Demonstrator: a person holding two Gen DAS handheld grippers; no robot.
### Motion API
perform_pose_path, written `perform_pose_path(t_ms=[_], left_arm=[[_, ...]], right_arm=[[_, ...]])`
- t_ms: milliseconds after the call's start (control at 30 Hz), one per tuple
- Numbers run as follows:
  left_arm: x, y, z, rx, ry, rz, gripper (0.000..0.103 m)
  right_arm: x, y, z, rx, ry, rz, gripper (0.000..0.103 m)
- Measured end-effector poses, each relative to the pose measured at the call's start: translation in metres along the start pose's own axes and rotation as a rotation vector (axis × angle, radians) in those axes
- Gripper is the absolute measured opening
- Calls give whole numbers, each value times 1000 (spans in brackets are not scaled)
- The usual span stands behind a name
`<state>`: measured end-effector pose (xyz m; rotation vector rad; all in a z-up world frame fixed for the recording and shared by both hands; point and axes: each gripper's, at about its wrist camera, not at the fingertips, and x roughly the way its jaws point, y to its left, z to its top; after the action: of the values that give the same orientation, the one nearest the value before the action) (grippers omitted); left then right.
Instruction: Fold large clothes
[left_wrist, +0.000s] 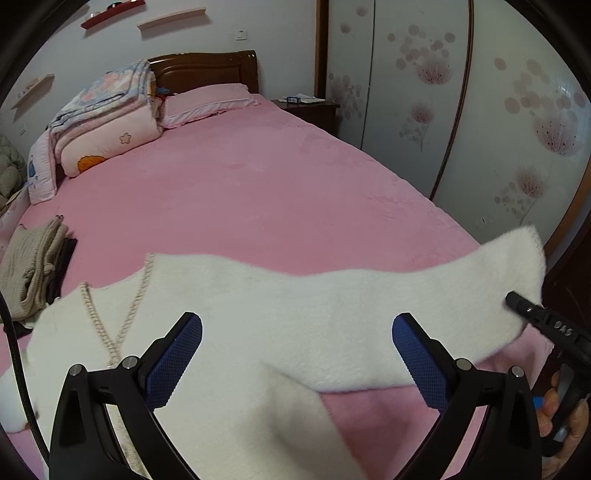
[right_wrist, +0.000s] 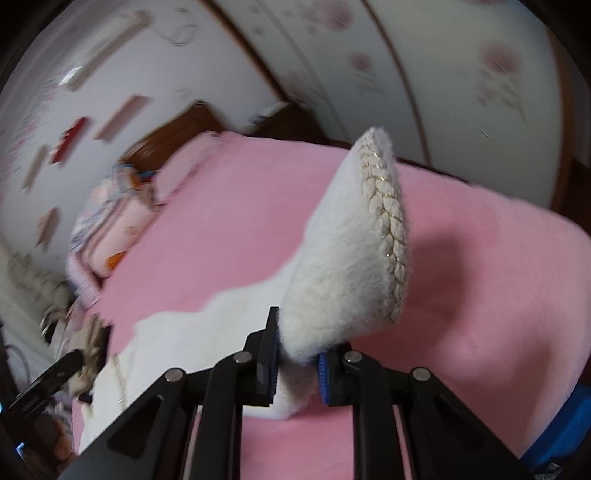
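A fluffy white knitted garment (left_wrist: 280, 325) with a braided cream-and-gold trim lies spread across the near end of a bed covered in a pink plush sheet (left_wrist: 258, 184), one sleeve lifted clear of the bedding. The right gripper (right_wrist: 297, 365), black with blue ribbed pads, is clamped on that sleeve, the cuff with its braided edge standing up above the jaws; in the left wrist view the same tool reaches in from the right edge, a hand (left_wrist: 565, 424) partly visible on its handle. The left gripper (left_wrist: 297, 354) hangs above the garment's body with its jaws spread wide and nothing between the pads. At the far end of the bed sit a pink pillow (left_wrist: 210, 103), a stack of folded floral quilts (left_wrist: 107, 118) and a dark wooden headboard (left_wrist: 207, 68). A folded beige knit (left_wrist: 29, 266) rests at the bed's left edge. A wardrobe with pale floral doors (left_wrist: 461, 103) stands along the right side.
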<state>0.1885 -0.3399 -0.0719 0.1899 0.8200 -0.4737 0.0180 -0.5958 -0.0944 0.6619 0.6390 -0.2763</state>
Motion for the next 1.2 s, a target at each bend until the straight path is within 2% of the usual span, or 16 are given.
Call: perform_pose_path(t_ms=[133, 267, 433, 600, 733, 800, 900, 967, 1133, 1200], left_arm=[[-32, 36, -9, -43, -36, 34, 103], [-64, 88, -24, -124, -70, 64, 103], [-89, 165, -55, -199, -75, 147, 103], [-83, 229, -106, -274, 3, 171, 103], [-60, 258, -140, -322, 88, 153, 103], [-48, 265, -154, -341, 131, 129, 103], [-34, 268, -168, -365, 169, 74, 103], [-26, 262, -170, -381, 175, 32, 103], [-15, 259, -171, -418, 166, -79, 102], [-11, 257, -169, -425, 173, -115, 95]], right_arm=[[-23, 64, 0, -126, -40, 91, 16], [-26, 135, -14, -266, -32, 158, 16], [11, 226, -64, -450, 59, 201, 16], [81, 289, -143, -583, 221, 177, 16], [144, 301, -201, -658, 408, 87, 20], [161, 300, -224, -669, 484, 43, 23], [152, 303, -229, -726, 448, 27, 33], [142, 302, -224, -731, 458, 34, 56], [108, 299, -213, -724, 428, 62, 58], [94, 288, -208, -691, 414, 74, 58]])
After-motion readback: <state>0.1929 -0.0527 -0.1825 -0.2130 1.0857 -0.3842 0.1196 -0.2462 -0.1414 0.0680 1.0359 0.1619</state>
